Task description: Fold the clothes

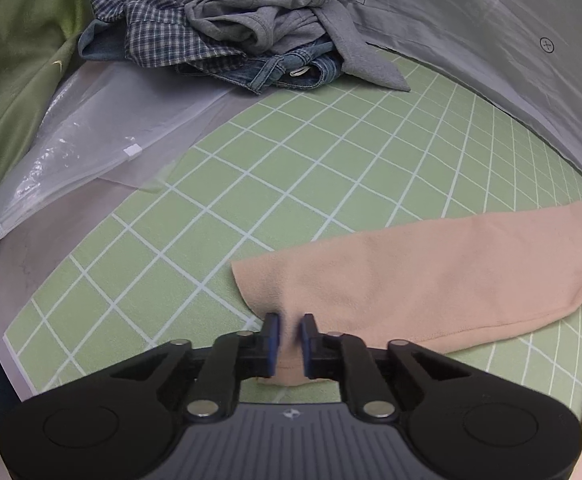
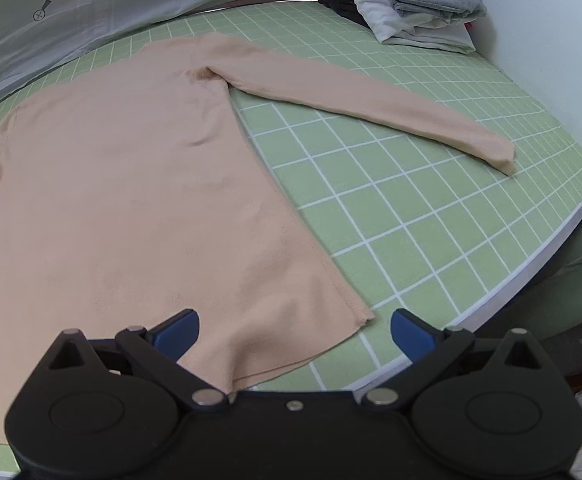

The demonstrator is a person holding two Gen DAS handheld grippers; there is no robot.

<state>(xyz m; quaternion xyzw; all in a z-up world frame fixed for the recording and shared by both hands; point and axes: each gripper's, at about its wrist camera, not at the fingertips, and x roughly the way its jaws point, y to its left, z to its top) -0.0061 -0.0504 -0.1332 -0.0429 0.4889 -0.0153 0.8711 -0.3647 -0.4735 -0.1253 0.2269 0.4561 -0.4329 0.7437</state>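
A peach long-sleeved shirt (image 2: 131,184) lies flat on the green grid mat (image 2: 411,208), one sleeve (image 2: 371,96) stretched out to the right. In the left wrist view the other sleeve (image 1: 431,272) lies across the mat (image 1: 291,160). My left gripper (image 1: 290,338) is shut on that sleeve's cuff end, with peach fabric pinched between the blue pads. My right gripper (image 2: 293,330) stands open just above the shirt's lower hem corner (image 2: 355,312). Its left fingertip is over the fabric and its right one over bare mat.
A heap of unfolded clothes (image 1: 227,20), grey, plaid and denim, sits at the mat's far end beside a clear zip bag (image 1: 91,140). A grey printed sheet (image 1: 491,40) borders the mat. Folded clothes (image 2: 419,4) are stacked at the far right. The mat's edge (image 2: 551,240) drops off on the right.
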